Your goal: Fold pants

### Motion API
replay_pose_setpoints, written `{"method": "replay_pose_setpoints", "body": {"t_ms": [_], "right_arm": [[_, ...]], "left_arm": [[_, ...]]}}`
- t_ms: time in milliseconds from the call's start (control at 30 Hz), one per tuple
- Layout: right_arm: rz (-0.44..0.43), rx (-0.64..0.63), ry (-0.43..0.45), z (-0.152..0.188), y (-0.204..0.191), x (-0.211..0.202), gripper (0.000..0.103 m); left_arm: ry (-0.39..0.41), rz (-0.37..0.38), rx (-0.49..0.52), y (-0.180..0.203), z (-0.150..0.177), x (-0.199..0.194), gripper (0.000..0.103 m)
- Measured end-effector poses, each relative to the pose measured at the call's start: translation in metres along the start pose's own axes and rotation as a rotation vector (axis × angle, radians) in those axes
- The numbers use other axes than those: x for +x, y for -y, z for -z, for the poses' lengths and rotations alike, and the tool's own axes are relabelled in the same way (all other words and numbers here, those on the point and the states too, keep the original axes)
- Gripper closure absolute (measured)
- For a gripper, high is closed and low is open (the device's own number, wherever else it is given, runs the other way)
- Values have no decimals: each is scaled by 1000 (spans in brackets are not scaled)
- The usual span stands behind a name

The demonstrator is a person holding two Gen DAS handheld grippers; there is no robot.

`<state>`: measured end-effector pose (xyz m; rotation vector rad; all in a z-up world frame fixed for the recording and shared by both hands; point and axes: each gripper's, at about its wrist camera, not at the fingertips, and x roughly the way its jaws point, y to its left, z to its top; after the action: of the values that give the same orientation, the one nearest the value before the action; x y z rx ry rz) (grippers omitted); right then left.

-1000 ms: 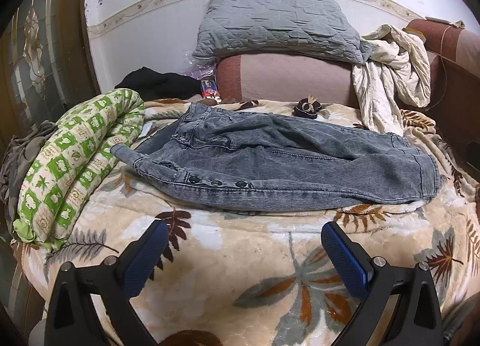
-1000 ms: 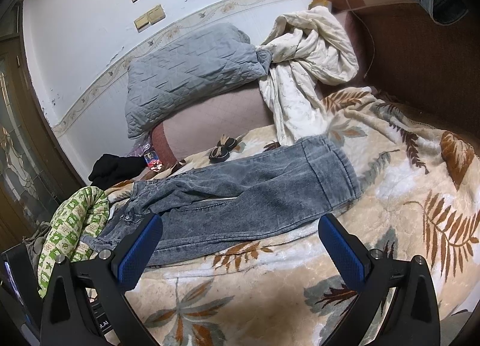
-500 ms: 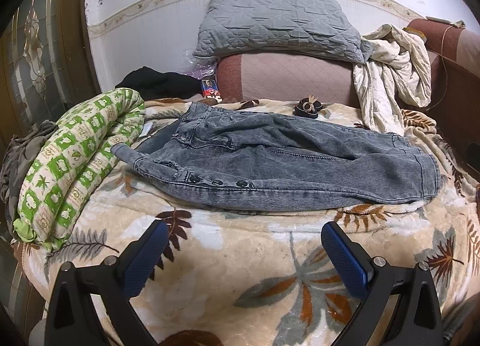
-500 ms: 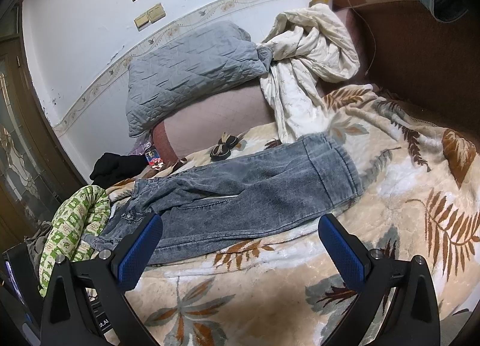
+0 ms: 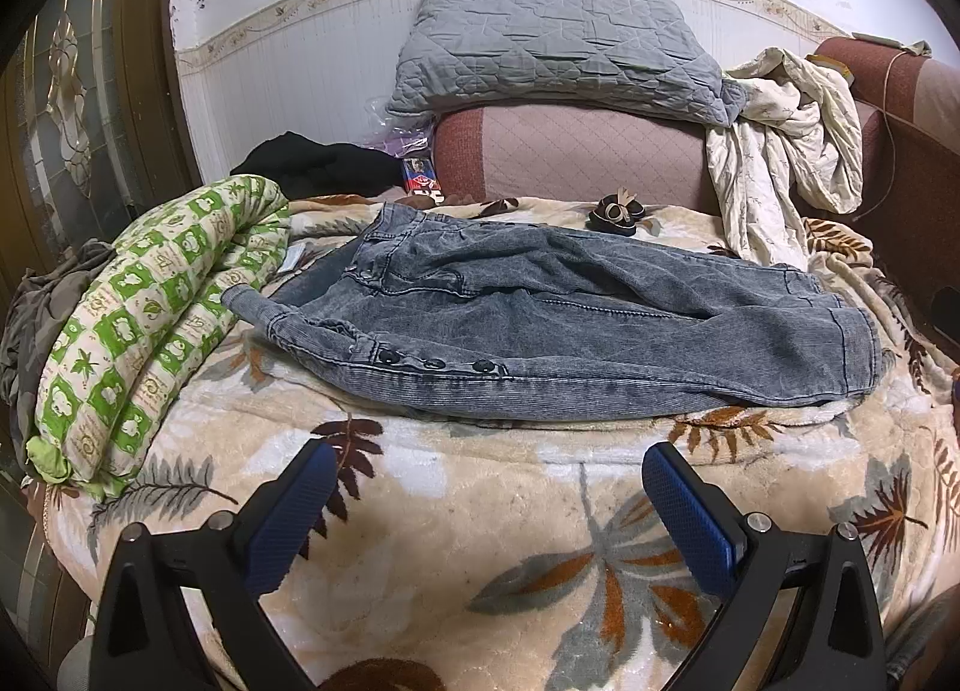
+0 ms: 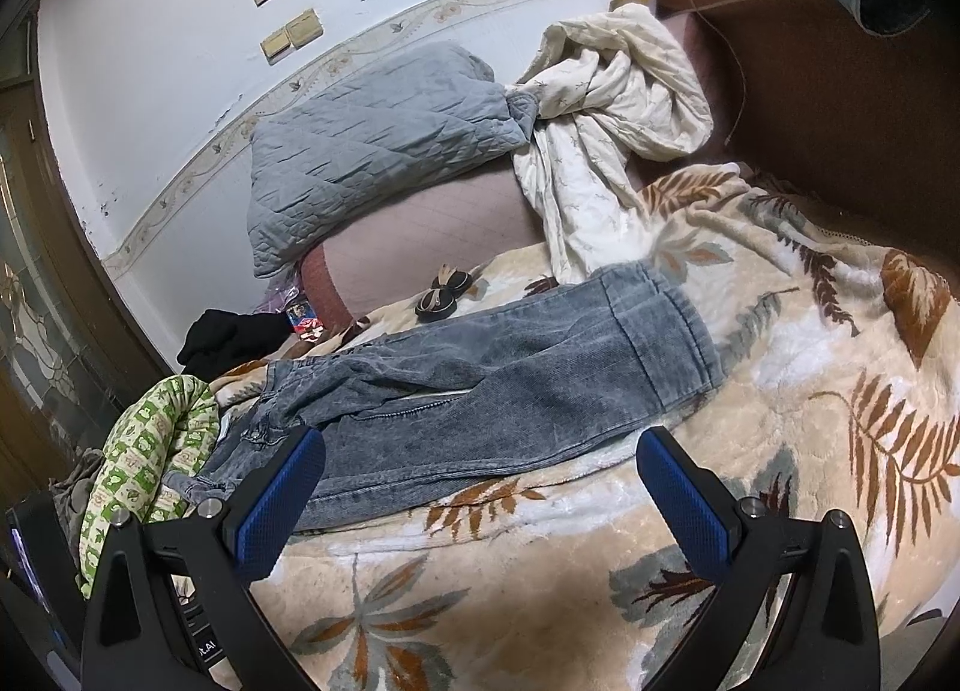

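Grey washed corduroy pants lie flat across the bed, folded lengthwise, waist with dark buttons at the left and cuffs at the right. They also show in the right wrist view. My left gripper is open and empty, hovering over the blanket just in front of the pants' near edge. My right gripper is open and empty, above the blanket near the pants' lower edge; its left finger overlaps the waist end in the picture.
A leaf-patterned blanket covers the bed. A rolled green-and-white quilt lies at the left. A grey pillow and cream sheet rest on the pink headboard cushion. A small dark hair clip lies behind the pants.
The left wrist view is almost unchanged. The right gripper has moved slightly closer to the pants, which sit a little lower in its view.
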<state>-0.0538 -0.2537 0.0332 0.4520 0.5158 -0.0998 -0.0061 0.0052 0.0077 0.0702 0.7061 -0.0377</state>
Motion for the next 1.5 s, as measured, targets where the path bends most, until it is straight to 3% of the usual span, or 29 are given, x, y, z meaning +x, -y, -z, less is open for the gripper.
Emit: {"method": "replay_pose_setpoints", "body": {"t_ms": [567, 767, 833, 967, 1033, 1200, 1267, 1333, 1400, 1433, 1500], "right_arm": [[4, -4, -13, -4, 0, 1, 0], [10, 4, -111, -41, 2, 21, 0], [-2, 5, -144, -68, 1, 32, 0], [27, -27, -135, -108, 15, 59, 0], [56, -24, -143, -108, 29, 73, 0], [111, 32, -232, -89, 87, 105, 0], [139, 88, -285, -86, 112, 120, 0], [113, 162, -327, -80, 130, 134, 1], [102, 229, -386, -74, 143, 153, 7], [138, 237, -393, -74, 147, 158, 14], [174, 247, -391, -76, 149, 161, 18]], "left_arm": [[3, 14, -2, -2, -3, -1, 0], [22, 28, 10, 10, -45, -3, 0], [15, 80, -6, 16, -65, 1, 0], [-52, 165, -54, 36, -95, 33, 0], [-117, 192, -74, 48, -96, 60, 0], [-241, 184, -94, 62, -63, 102, 0], [-313, 204, -146, 61, -51, 117, 0], [-383, 245, -216, 57, -41, 132, 0], [-402, 262, -258, 54, -36, 138, 0], [-398, 267, -271, 52, -35, 138, 0], [-390, 275, -308, 46, -32, 139, 0]]}}
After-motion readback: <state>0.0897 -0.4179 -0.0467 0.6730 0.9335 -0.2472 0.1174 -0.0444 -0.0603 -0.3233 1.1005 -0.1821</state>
